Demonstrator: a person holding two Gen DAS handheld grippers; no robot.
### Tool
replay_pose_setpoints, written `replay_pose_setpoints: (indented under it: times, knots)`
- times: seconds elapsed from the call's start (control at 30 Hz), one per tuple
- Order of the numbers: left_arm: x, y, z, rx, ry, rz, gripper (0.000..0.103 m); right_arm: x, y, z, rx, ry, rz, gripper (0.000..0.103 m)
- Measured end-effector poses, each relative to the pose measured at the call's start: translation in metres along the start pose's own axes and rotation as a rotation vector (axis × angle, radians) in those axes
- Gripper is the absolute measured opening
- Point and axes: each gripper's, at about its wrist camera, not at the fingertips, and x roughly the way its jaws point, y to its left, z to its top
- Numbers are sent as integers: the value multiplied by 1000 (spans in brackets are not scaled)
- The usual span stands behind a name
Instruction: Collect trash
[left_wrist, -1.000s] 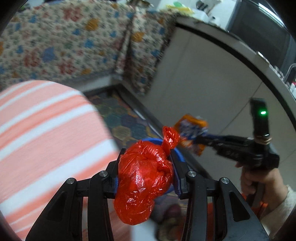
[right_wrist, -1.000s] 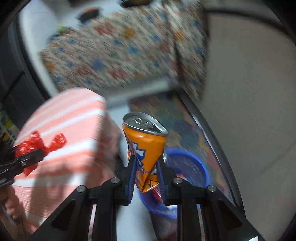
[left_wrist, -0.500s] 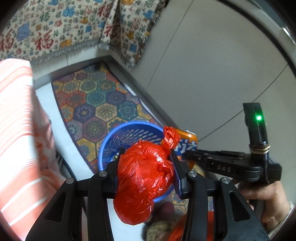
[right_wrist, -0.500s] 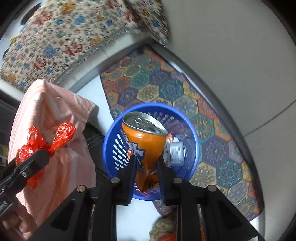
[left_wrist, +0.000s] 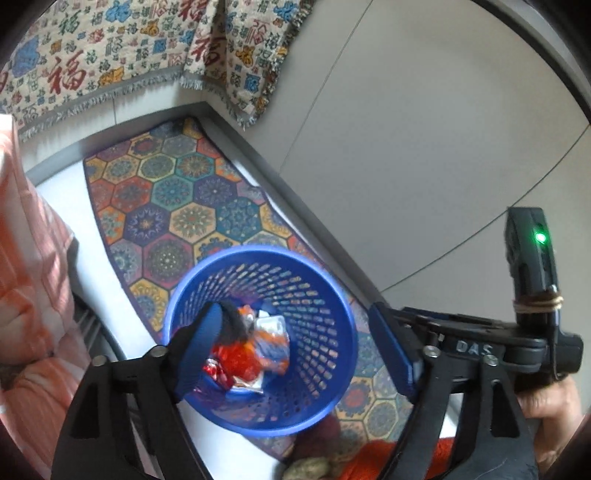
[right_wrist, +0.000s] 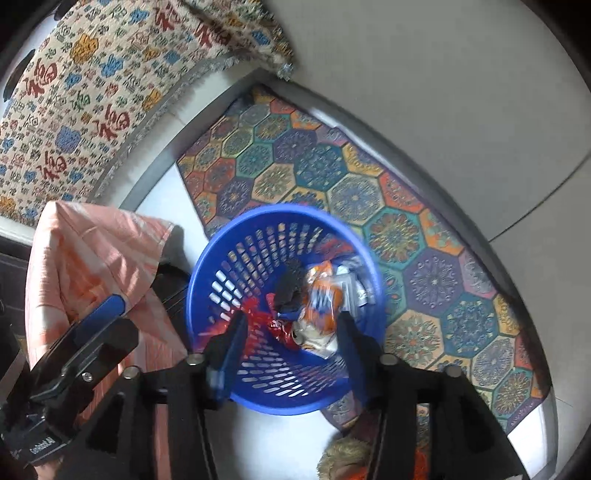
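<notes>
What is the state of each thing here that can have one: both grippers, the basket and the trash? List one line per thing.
Left gripper: open, jaws just opened, nothing between them.
Right gripper: open, jaws just opened, empty.
Blue basket: upright on the floor, partly on the rug, holding trash.
Red plastic bag: inside the basket.
Orange can: crushed, inside the basket.

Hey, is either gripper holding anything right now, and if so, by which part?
Nothing is held. The left gripper and right gripper have just opened their jaws; the red bag and orange can lie in the blue basket.
</notes>
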Motion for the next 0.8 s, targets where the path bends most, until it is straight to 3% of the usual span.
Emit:
replay_pose_setpoints:
  times: [0.13, 0.27, 0.43, 0.6, 0.8]
  knots:
    - [-21, -7, 3, 2, -20, 22, 92, -29, -2, -7, -3, -70, -47, 70]
    - [-70, -23, -3, 43, -81, 43, 102, -77, 1, -25, -25, -174, -76, 83]
    - [-115, -43, -25, 99, -112, 103, 102, -125, 16, -65, -90, -267, -146, 87]
    - [-150, -70, -48, 220, -184, 297, 102, -160, 31, -109, -131, -335, -193, 87]
    - [-165, -79, -55, 230, -204, 390, 102, -186, 40, -139, -168, -374, -226, 87]
